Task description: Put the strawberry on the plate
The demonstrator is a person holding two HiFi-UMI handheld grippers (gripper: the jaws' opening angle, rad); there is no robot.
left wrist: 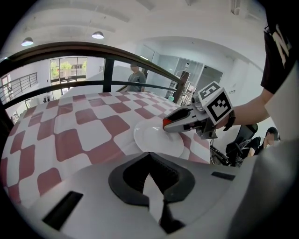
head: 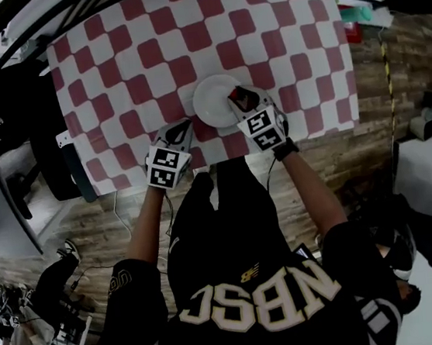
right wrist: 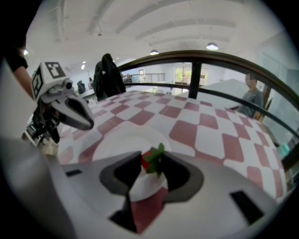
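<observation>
Strawberry, one, sits clamped in right claw above one plate.
</observation>
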